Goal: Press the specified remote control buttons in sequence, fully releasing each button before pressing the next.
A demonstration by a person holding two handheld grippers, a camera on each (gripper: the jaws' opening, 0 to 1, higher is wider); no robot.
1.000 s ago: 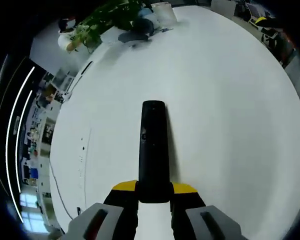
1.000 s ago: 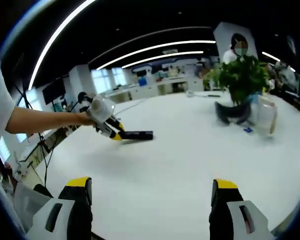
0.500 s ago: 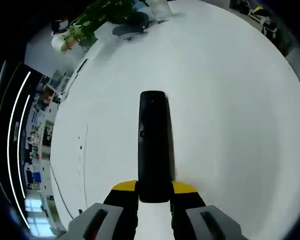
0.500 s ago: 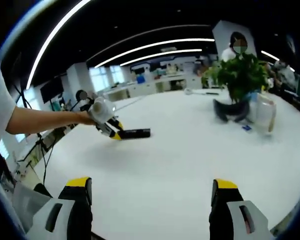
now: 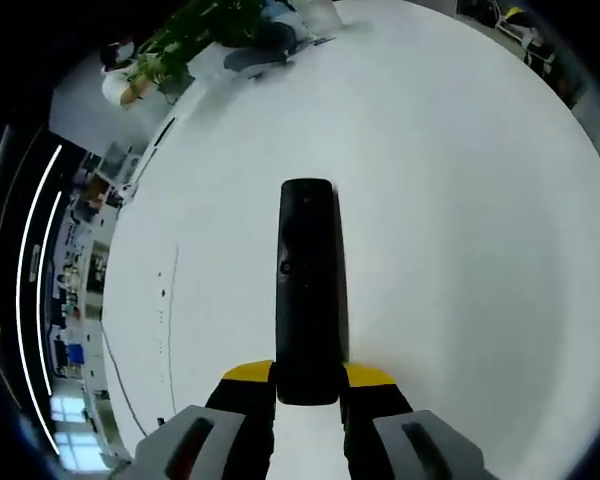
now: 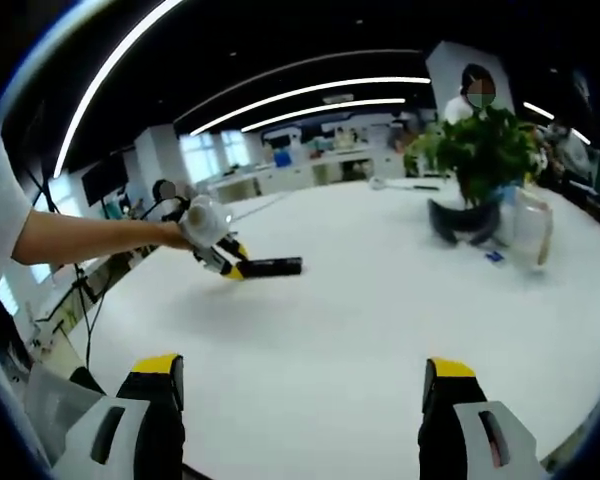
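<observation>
Currently the left tool (image 5: 307,395) is clamped on the near end of the remote (image 5: 307,285), jaws closed tight against both sides; the remote sticks straight out over the white table (image 5: 460,200). From the right gripper view the same left tool (image 6: 228,265) holds the remote (image 6: 272,266) roughly level, low over the table, though contact with the surface can't be judged. The right tool (image 6: 295,400) is wide open, holding nothing, well apart from the remote.

Risks, as a judgement: the grip is on the tail end only, so a press from the right tool could lever the remote down or twist it out of the jaws. A wide-open jaw is also a blunt pointer and could hit two buttons at once.

Hard to read: the remote's face is nearly uniform black, with one small mark (image 5: 285,267) visible; individual buttons can't be told apart. The plant (image 6: 480,160) and clear container (image 6: 528,230) at the far edge are blurred.
</observation>
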